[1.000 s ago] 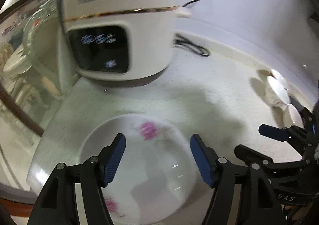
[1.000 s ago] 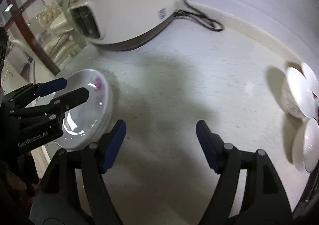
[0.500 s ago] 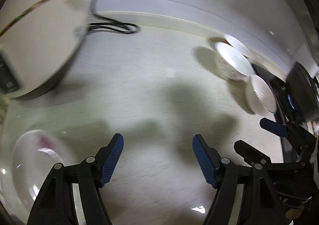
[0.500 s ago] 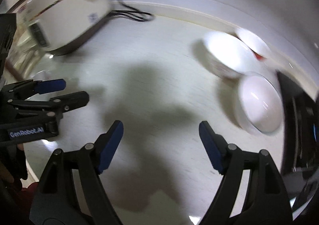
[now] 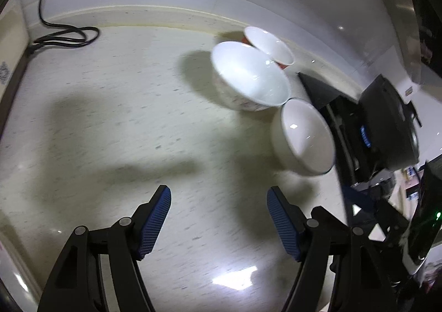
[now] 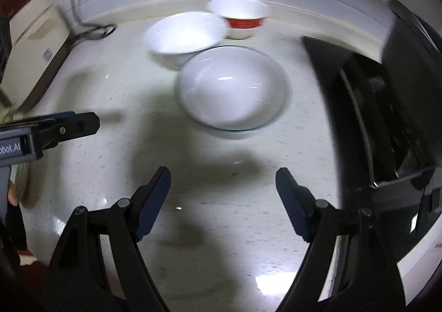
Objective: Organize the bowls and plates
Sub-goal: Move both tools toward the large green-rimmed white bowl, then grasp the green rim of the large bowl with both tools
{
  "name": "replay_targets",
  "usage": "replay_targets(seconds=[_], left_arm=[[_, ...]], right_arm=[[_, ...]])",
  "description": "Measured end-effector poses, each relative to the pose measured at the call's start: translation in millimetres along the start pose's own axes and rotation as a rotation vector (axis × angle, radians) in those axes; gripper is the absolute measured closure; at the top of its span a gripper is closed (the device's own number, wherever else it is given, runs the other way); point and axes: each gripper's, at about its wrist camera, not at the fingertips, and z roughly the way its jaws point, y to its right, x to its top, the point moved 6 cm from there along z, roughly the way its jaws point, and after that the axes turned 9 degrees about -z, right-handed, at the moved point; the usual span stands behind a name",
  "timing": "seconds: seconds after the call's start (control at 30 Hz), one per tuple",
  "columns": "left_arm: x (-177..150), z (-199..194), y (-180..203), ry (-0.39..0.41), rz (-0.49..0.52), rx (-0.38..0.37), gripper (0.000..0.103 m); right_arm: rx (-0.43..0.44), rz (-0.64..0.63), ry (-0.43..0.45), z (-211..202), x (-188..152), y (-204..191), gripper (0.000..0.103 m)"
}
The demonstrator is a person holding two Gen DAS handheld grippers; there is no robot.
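The worktop [image 6: 116,162] is cream with fine dark speckles. On it, three bowls, all white inside: the nearest bowl [image 6: 232,96] has a thin teal rim line, the bowl behind it [image 6: 185,35] faint pink flecks outside, the far bowl [image 6: 240,19] a red band. Both tongs are black with blue pads [image 6: 154,201].

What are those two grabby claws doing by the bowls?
A person holds a claw in each hand over a pale counter. Both the left gripper and the right gripper are open and empty. Three bowls sit ahead: a blue-rimmed bowl nearest, a bigger white bowl and a red-banded bowl behind. None is touched.
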Motion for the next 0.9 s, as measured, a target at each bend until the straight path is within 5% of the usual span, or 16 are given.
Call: replay_targets(seconds=[0.53, 0.9], left_arm=[[38, 35, 49, -0.01, -0.063, -0.096, 0.03], [48, 72, 46, -0.017, -0.071, -0.022, 0.03]], right_arm=[[0.033, 0.206, 0.058, 8, 37, 34, 0.023], [0.063, 0.285, -0.015, 53, 40, 42, 0.027]])
